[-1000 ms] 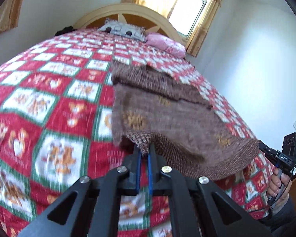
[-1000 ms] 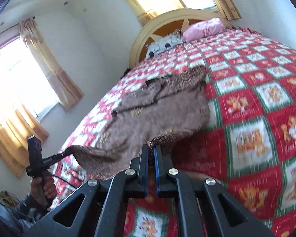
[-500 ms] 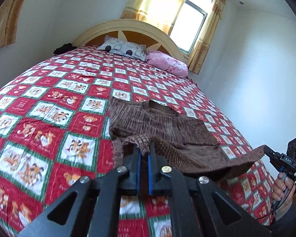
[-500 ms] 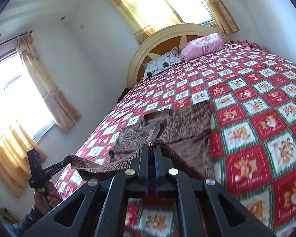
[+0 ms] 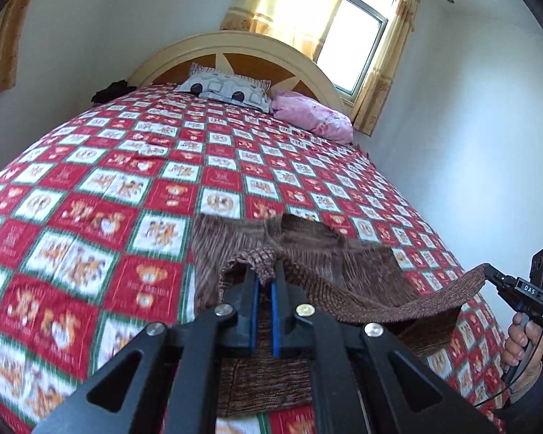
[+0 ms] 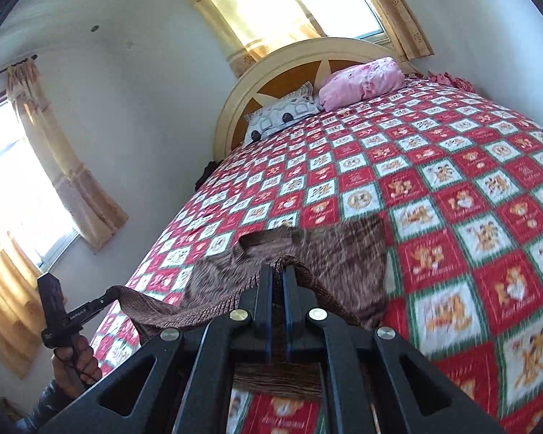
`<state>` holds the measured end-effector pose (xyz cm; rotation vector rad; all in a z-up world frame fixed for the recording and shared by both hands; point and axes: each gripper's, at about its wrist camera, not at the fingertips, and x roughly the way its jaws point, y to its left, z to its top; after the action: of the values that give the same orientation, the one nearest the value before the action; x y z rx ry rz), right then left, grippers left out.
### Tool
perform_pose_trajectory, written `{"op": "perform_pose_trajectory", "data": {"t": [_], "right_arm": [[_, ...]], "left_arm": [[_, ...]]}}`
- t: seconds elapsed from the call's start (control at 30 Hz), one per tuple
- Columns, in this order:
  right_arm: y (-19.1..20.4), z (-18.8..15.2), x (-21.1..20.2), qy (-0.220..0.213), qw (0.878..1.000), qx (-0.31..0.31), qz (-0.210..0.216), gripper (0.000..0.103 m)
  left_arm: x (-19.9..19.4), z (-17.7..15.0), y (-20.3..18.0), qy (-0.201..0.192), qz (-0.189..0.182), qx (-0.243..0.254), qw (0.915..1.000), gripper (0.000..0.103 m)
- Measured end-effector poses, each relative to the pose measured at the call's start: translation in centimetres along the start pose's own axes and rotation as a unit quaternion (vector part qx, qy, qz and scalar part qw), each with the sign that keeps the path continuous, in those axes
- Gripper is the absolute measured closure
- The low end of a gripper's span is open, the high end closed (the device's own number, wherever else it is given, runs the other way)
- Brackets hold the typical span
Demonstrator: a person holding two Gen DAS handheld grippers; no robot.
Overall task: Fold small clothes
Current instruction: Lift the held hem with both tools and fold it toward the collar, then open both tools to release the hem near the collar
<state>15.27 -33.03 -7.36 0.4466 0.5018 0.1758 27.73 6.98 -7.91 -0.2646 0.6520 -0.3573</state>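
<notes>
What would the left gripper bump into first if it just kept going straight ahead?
Probably the brown sweater it already pinches: the left gripper points over the part lying flat on the bedspread. Depth is hard to judge.

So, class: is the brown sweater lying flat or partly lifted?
Partly lifted: both the left gripper and right gripper pinch the sweater hem above the bedspread.

Both grippers' fingers [image 6: 277, 271] pinch the brown sweater's [image 6: 344, 253] hem above the checkered bedspread [image 6: 452, 181].
</notes>
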Motion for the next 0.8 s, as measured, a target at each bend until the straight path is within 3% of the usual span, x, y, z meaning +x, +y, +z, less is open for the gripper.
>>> {"op": "perform_pose_trajectory", "data": {"t": [0.3,0.6,0.8], "right_arm": [[-2.3,3.1,6.1,0.024,0.999,0.015,-0.030,0.099],[-5.7,4.5,14.4,0.079,0.995,0.028,-0.060,0.099],[-8.7,5.2,19.4,0.121,0.988,0.058,-0.073,0.099]], "left_arm": [[7.0,3.3,1.1,0.025,0.023,0.010,0.9994,0.097],[15.3,3.9,3.4,0.081,0.039,0.003,0.9960,0.097],[18.9,3.9,4.5,0.114,0.050,-0.012,0.9922,0.095]]}}
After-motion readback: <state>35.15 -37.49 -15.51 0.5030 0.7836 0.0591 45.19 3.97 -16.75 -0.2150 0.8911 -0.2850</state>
